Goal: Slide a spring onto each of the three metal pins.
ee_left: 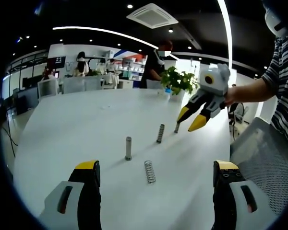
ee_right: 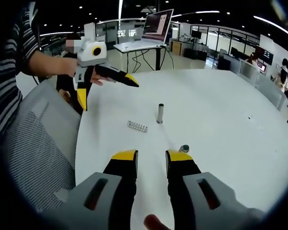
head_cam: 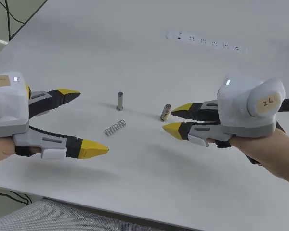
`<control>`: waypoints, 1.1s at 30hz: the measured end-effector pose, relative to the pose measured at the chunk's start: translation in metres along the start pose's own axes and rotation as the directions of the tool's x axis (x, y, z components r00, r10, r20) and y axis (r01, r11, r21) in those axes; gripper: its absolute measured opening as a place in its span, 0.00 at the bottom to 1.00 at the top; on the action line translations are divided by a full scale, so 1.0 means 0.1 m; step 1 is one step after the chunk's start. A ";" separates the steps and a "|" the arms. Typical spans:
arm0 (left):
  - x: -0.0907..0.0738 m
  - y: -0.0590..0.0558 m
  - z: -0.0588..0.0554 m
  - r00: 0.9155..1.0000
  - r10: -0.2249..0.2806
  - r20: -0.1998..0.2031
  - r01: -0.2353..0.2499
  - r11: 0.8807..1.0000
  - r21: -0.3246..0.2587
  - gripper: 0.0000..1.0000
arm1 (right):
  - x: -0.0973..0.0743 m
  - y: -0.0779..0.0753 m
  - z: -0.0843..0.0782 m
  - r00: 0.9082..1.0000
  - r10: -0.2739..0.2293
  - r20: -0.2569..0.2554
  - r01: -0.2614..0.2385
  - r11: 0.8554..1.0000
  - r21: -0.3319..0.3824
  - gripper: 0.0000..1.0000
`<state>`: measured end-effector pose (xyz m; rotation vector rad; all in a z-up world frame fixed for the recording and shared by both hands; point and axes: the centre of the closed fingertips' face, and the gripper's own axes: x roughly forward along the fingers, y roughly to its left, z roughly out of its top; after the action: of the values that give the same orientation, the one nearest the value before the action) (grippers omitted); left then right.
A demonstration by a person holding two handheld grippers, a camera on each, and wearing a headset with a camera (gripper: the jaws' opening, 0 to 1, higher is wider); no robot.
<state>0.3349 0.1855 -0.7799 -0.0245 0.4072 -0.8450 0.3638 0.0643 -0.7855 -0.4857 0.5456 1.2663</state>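
A bare metal pin point(head_cam: 120, 101) stands upright mid-table, and a loose spring point(head_cam: 115, 127) lies flat just in front of it. To the right stands a pin with a spring on it point(head_cam: 165, 112), right beside the upper fingertip of my right gripper point(head_cam: 177, 118), which is open a little and holds nothing. My left gripper point(head_cam: 82, 120) hovers wide open left of the loose spring. From the left gripper point(ee_left: 156, 167) I see the bare pin point(ee_left: 128, 148), the loose spring point(ee_left: 149, 171), the sprung pin point(ee_left: 160, 133) and a smaller upright piece point(ee_left: 176, 127) behind it. The right gripper point(ee_right: 152, 155) has the sprung pin point(ee_right: 184, 148) by its right finger.
A white power strip point(head_cam: 204, 41) lies at the back of the white table point(head_cam: 149, 183). A mesh chair point(head_cam: 53, 216) sits under the near table edge. A laptop point(ee_right: 156, 26) stands on a far desk, and people are in the background.
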 end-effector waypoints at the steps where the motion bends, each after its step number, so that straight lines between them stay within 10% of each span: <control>1: 0.00 0.00 0.00 1.000 0.001 0.000 -0.001 1.000 -0.001 0.97 | 0.01 0.01 -0.01 1.000 0.006 -0.003 -0.006 1.000 0.002 0.25; 18: 0.01 -0.01 -0.05 1.000 -0.008 -0.011 0.008 1.000 -0.002 0.97 | 0.34 0.25 0.12 0.987 0.108 -0.122 -0.135 0.961 -0.243 0.25; 33: -0.01 0.00 -0.11 0.999 -0.010 -0.034 0.011 1.000 0.020 0.97 | 0.66 0.33 0.35 0.952 0.198 -0.234 -0.283 0.861 -0.423 0.24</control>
<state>0.3302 0.1876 -0.7895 0.0064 0.4313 -0.8606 0.3489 0.1428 -0.8011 -0.9579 0.4719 1.6117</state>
